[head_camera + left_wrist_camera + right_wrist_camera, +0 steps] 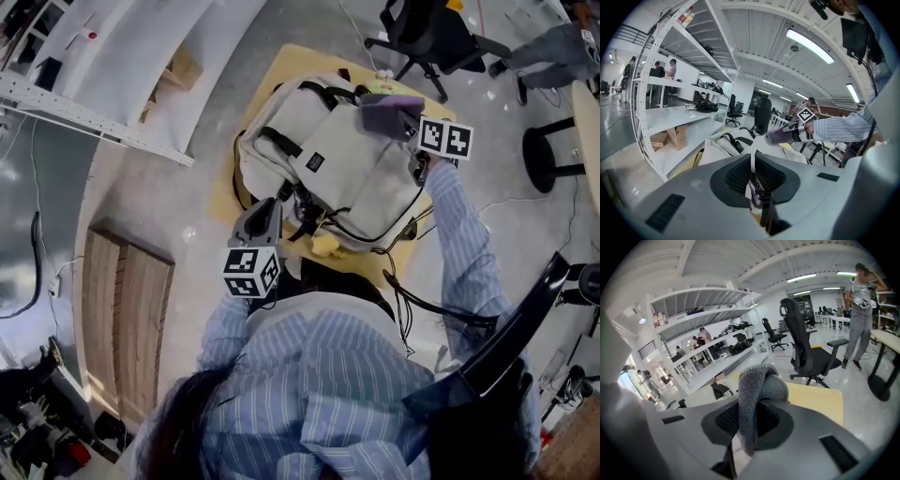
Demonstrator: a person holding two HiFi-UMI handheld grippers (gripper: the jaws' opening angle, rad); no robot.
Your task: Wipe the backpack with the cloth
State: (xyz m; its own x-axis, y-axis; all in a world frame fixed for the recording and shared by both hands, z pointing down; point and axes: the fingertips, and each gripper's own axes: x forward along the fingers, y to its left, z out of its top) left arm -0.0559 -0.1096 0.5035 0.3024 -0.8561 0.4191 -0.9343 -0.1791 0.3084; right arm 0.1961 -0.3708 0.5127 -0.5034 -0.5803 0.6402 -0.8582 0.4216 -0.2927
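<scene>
A light grey backpack (347, 159) with black straps lies flat on a yellow table (281, 70). My right gripper (405, 117) is over its far right corner, shut on a bunched grey cloth (386, 111). In the right gripper view the cloth (759, 385) bulges out past the jaws of that gripper (752, 401). At the pack's near edge my left gripper (281, 201) is shut on a thin fold of pale and dark backpack material. The left gripper view shows this gripper (753, 161) pinching that fold, with the backpack (726, 145) and the cloth (780, 136) beyond it.
A black office chair (427, 37) stands just beyond the table. White shelving (112, 56) runs along the left. A dark stool (548, 155) is at the right. A small yellow object (325, 246) lies by the pack's near edge. A person (860, 310) stands farther off.
</scene>
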